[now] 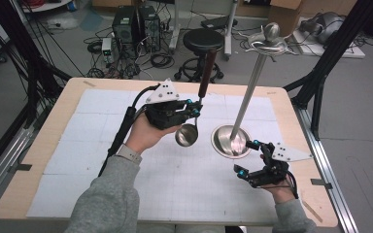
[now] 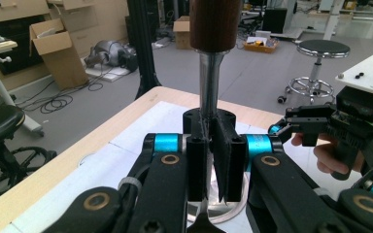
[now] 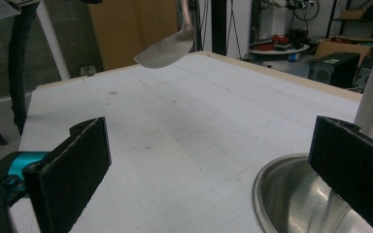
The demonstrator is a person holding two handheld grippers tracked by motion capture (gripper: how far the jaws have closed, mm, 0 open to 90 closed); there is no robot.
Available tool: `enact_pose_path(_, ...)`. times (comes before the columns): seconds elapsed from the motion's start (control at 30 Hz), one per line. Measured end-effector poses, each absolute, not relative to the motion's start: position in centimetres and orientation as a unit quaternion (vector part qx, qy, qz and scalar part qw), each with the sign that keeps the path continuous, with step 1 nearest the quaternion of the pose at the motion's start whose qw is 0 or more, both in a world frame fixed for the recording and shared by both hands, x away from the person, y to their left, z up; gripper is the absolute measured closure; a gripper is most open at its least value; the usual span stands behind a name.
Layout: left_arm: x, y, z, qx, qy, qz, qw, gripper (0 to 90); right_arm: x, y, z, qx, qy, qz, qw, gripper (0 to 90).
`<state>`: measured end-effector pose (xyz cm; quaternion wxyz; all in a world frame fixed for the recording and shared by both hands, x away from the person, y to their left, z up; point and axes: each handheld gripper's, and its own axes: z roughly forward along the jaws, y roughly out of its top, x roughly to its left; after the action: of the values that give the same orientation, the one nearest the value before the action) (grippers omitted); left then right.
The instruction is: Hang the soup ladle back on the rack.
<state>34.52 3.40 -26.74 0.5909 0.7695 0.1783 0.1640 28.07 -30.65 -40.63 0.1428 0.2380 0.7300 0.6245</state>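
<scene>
Nearest the high camera, the right gripper [image 1: 248, 158] is held with jaws apart and nothing between them, just beside the round steel base of the tall rack stand [image 1: 231, 141]. A steel ladle with a dark wooden handle [image 1: 197, 104] is clamped at its metal shank in the left gripper [image 1: 194, 108], bowl hanging above the white gridded mat [image 1: 102, 141].

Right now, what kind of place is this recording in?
Probably a lab or workshop, not a kitchen: computer towers and loose cables lie on the floor, cardboard boxes stand nearby, and black frame posts flank the table.
</scene>
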Motion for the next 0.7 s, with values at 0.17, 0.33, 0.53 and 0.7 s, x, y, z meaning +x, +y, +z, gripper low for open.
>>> enact_pose_path(0.17,34.9,2.4,-26.5,0.772,0.174,0.162,0.59,84.0,28.1,-30.7,-40.6,0.238,0.729,0.625,0.143,0.6)
enact_pose_path(0.33,35.1,1.5,-26.4,0.772,0.174,0.159,0.59,84.0,28.2,-30.7,-40.6,0.238,0.727,0.627,0.144,0.6)
enact_pose_path(0.53,35.3,0.6,-25.9,0.776,0.171,0.162,0.585,84.0,28.1,-30.6,-40.6,0.234,0.727,0.629,0.144,0.6)
enact_pose_path(0.7,35.5,0.0,-25.6,0.773,0.176,0.159,0.588,84.0,28.1,-30.6,-40.6,0.235,0.729,0.628,0.141,0.6)
